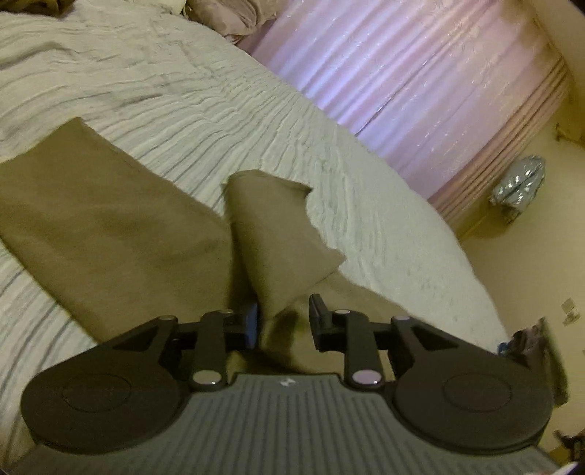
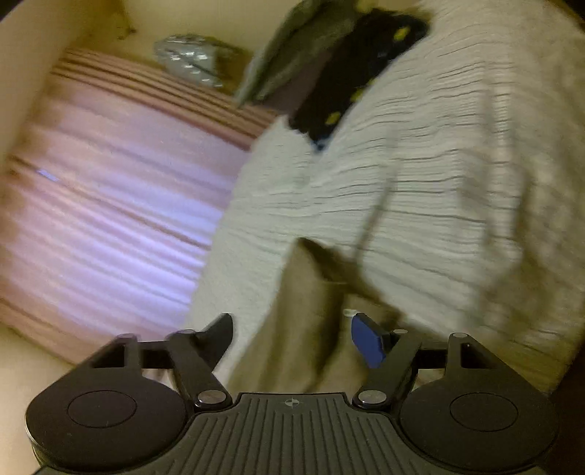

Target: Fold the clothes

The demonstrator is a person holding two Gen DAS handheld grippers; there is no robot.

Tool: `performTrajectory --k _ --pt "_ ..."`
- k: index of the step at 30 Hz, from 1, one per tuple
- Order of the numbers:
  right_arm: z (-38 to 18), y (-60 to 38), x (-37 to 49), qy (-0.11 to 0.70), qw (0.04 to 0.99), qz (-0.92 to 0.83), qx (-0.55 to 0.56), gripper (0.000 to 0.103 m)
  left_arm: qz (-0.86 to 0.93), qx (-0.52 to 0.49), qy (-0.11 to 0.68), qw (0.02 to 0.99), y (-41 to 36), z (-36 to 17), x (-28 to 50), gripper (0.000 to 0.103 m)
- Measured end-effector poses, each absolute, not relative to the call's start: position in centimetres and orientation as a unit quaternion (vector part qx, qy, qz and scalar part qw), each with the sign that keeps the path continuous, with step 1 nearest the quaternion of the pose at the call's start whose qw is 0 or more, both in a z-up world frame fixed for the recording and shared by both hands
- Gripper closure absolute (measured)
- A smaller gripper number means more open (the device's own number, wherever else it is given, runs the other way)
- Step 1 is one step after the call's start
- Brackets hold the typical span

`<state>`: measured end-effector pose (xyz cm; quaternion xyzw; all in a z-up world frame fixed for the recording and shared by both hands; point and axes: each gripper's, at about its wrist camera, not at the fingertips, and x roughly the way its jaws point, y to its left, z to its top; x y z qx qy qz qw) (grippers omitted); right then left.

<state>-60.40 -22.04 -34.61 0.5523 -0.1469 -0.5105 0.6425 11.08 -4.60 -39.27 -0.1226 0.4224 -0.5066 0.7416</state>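
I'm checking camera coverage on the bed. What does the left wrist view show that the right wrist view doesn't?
Only the left wrist view: the flat folded part of the brown garment, a raised fold between the open left gripper, and pillows.
Only the right wrist view: a black item with yellow spots on the bed, and the open right gripper.
Both: the white bedspread, pink curtain and silver bag.

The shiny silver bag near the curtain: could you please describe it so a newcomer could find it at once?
Start at the bed with the white ribbed bedspread and look past it to the pink curtain. Where the curtain's hem meets the cream floor sits the silver bag. It is the only crinkled, mirror-bright thing there; the olive garment and the dark clothes are dull fabric.
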Motion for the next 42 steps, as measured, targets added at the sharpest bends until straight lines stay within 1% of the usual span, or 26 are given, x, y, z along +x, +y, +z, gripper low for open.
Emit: performTrajectory --k 1,3,6,9,10,11,12,13,14,17,20,25,31,39,42 --pt "-34.7 -22.6 -60.0 -0.142 0.641 -0.509 0.556 0.032 -0.506 -0.122 0.424 0.741 -4.7 -39.3 11.1 0.080" --pt "-35.4 -23.4 -59.6 -0.144 0.641 -0.499 0.565 0.053 -0.503 -0.122 0.428 0.740 -4.8 -39.5 11.2 0.080" --pt "-36.2 -24.0 -59.0 -0.114 0.624 -0.518 0.574 0.053 -0.498 -0.129 0.439 0.737 -4.2 -39.9 11.4 0.078" --pt "-37.4 -24.5 -59.1 -0.111 0.606 -0.518 0.593 0.053 -0.495 -0.132 0.444 0.735 -4.4 -40.1 11.7 0.078" --pt "-37.6 -24.8 -59.2 -0.114 0.607 -0.517 0.593 0.053 -0.496 -0.130 0.444 0.735 -4.5 -40.1 11.8 0.081" --pt "-37.7 -25.0 -59.2 -0.118 0.610 -0.515 0.591 0.059 -0.497 -0.124 0.443 0.736 -4.7 -40.0 11.8 0.082" --pt "-37.6 -25.3 -59.1 -0.114 0.612 -0.517 0.587 0.092 -0.498 -0.119 0.441 0.737 -4.9 -39.8 11.8 0.096" --pt "-37.4 -25.6 -59.1 -0.109 0.614 -0.521 0.583 0.101 -0.500 -0.113 0.438 0.739 -5.0 -39.6 11.9 0.100" --pt "-37.2 -25.6 -59.1 -0.109 0.617 -0.525 0.577 0.102 -0.503 -0.109 0.431 0.741 -5.0 -39.2 12.0 0.101" --pt "-35.6 -24.7 -59.7 -0.129 0.632 -0.527 0.553 0.102 -0.516 -0.111 0.394 0.753 -4.2 -37.3 12.4 0.101" --pt "-35.0 -23.8 -60.6 -0.132 0.632 -0.530 0.550 0.102 -0.521 -0.114 0.378 0.757 -3.2 -36.1 12.9 0.100" --pt "-36.0 -22.6 -61.5 -0.111 0.622 -0.528 0.568 0.102 -0.519 -0.100 0.384 0.757 -2.1 -36.7 12.4 0.100" --pt "-35.3 -21.4 -61.6 -0.110 0.633 -0.522 0.561 0.102 -0.519 -0.100 0.373 0.762 -1.0 -36.7 11.9 0.100" --pt "-35.7 -21.2 -62.2 -0.124 0.628 -0.515 0.571 0.102 -0.525 -0.100 0.361 0.764 -0.6 -35.8 11.9 0.100" --pt "-36.3 -21.2 -62.0 -0.105 0.620 -0.521 0.577 0.102 -0.522 -0.089 0.363 0.767 -0.7 -36.2 11.6 0.100"
